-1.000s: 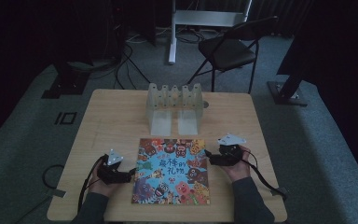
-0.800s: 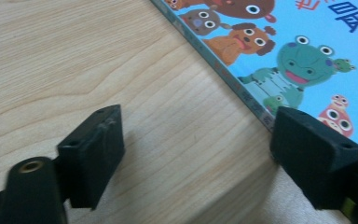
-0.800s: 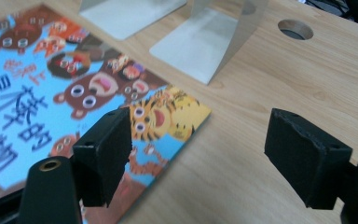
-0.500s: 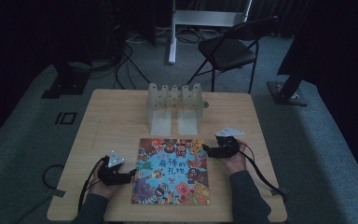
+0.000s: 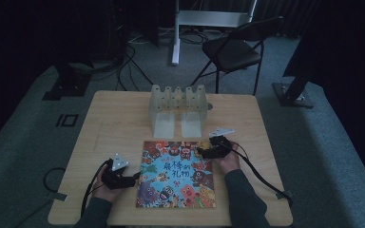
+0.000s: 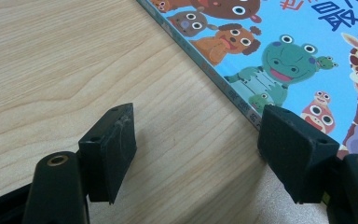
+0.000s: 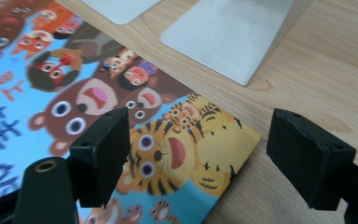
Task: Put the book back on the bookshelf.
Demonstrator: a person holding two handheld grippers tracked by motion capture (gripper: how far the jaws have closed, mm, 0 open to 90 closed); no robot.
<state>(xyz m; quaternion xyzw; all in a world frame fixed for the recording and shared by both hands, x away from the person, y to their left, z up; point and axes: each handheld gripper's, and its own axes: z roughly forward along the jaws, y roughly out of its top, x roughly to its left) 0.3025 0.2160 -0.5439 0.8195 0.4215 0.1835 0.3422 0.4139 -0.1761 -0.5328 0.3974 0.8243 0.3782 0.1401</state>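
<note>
- Left tool (image 5: 134,178), black with a grey three-cornered plate on top, sits in the person's left hand (image 5: 105,190) low over the bench, its jaws spread wide and holding nothing; in the left gripper view one jaw stands over bare wood and the other at the book's spine edge.
- Right tool (image 5: 200,152), held in the right hand (image 5: 228,161), also gapes wide and empty; in the right gripper view one jaw hangs over the cover and the other over the wood just past the book's corner.
- Between the two tools lies the flat, square picture book with a bright blue cover crowded with cartoon animals (image 5: 177,174), face up on the near middle of the bench, its far right corner by the right tool.
- Beyond the book stands a pale translucent plastic rack with upright dividers (image 5: 177,107), its flat feet reaching toward the book's far edge.
- Light wooden bench (image 5: 109,126) carries all of it.
- Behind, on grey carpet, a black folding chair (image 5: 235,50).
</note>
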